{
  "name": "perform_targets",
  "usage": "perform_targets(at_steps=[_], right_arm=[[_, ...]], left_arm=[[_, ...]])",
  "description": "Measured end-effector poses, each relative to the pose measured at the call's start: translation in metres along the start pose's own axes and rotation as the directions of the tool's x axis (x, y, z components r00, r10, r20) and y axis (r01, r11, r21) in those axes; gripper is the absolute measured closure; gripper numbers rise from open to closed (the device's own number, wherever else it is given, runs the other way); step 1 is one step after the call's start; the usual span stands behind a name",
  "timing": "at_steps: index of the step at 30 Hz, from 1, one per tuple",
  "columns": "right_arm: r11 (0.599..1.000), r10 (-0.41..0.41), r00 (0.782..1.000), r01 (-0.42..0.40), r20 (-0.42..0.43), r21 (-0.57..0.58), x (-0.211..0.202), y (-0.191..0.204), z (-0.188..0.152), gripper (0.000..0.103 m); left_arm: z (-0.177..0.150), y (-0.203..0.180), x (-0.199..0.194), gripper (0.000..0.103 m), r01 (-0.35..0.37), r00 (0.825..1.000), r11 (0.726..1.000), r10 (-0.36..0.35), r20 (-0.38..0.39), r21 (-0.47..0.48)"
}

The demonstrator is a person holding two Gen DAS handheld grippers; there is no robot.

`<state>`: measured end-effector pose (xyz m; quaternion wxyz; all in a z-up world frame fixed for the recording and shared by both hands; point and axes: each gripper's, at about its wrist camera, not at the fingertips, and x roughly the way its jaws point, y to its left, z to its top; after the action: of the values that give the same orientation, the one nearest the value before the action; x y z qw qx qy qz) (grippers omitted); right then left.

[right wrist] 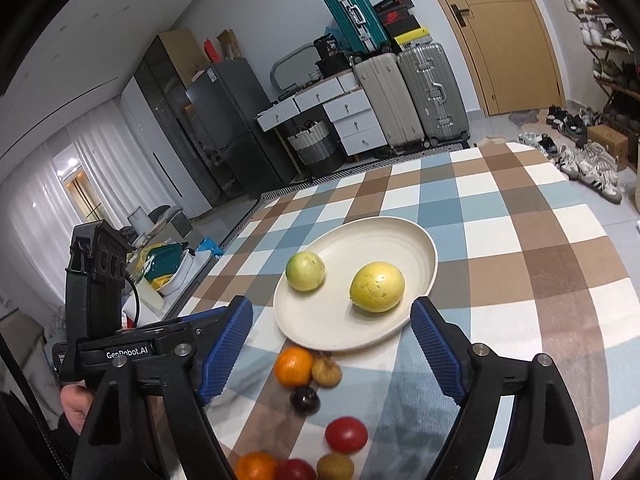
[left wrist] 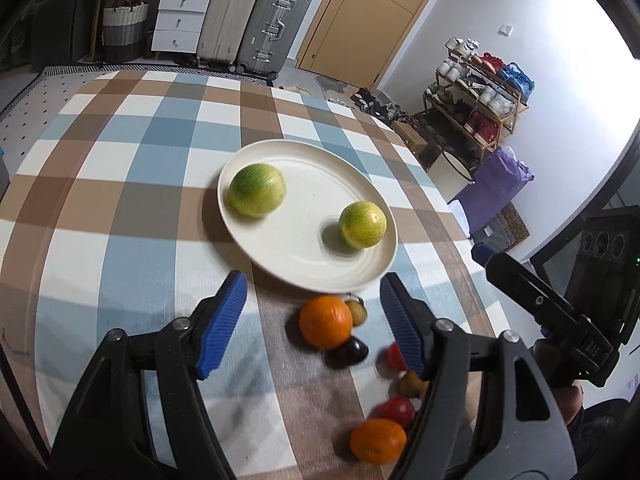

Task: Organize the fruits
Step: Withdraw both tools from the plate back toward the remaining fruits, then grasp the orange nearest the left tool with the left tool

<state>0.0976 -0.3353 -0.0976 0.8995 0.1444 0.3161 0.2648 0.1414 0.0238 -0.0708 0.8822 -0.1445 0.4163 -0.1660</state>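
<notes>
A cream plate (left wrist: 296, 248) (right wrist: 332, 320) on the checked tablecloth holds two yellow-green round fruits (left wrist: 257, 190) (left wrist: 363, 225) (right wrist: 305, 271) (right wrist: 377, 287). In front of the plate lie an orange (left wrist: 326, 322) (right wrist: 294, 366), a brown kiwi (left wrist: 357, 311) (right wrist: 327, 372), a dark plum (left wrist: 347, 353) (right wrist: 305, 399), red tomatoes (left wrist: 397, 411) (right wrist: 346, 434), another kiwi (left wrist: 412, 384) (right wrist: 335, 466) and a second orange (left wrist: 377, 440) (right wrist: 256, 467). My left gripper (left wrist: 312, 316) is open above the near orange. My right gripper (right wrist: 332, 352) is open above the same loose fruits. Both are empty.
The table (left wrist: 120, 200) has a brown, blue and white checked cloth. The right gripper's body shows at the right in the left wrist view (left wrist: 560, 312). Suitcases (left wrist: 256, 20), drawers (left wrist: 180, 20) and a shoe rack (left wrist: 480, 92) stand beyond the table.
</notes>
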Motion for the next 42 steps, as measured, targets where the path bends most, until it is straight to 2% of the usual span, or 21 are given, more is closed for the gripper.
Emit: perform_targets(at_steps=[6,16,22,32,42], right_arm=[[1.0,-0.004,1.0,0.004,0.013,-0.01,-0.015,0.005,-0.013,0.008],[0.999,-0.027,0.999,0.028,0.039,-0.026,-0.044,0.016,-0.032,0.002],[0.999,-0.03,0.998,0.031,0.049,-0.023,-0.057,0.021,-0.041,0.002],[0.998,-0.044,0.997,0.046,0.065,-0.036,-0.075,0.032,-0.055,0.001],[0.998,-0.054,0.997,0.056,0.048,-0.04,-0.08,0.031,-0.063,0.001]], left_arm=[[-0.022,-0.008,-0.016,0.023,-0.002,1.0,1.0,0.002,0.0,0.012],[-0.054,-0.023,-0.034,0.02,0.015,0.999,0.996,-0.012,-0.034,0.085],[-0.078,-0.025,-0.038,0.016,0.037,0.997,0.995,-0.03,-0.074,0.091],[-0.106,-0.028,-0.017,0.016,0.075,0.985,0.993,-0.06,-0.163,0.093],[-0.112,-0.035,-0.004,0.016,0.089,0.983,0.99,-0.07,-0.171,0.106]])
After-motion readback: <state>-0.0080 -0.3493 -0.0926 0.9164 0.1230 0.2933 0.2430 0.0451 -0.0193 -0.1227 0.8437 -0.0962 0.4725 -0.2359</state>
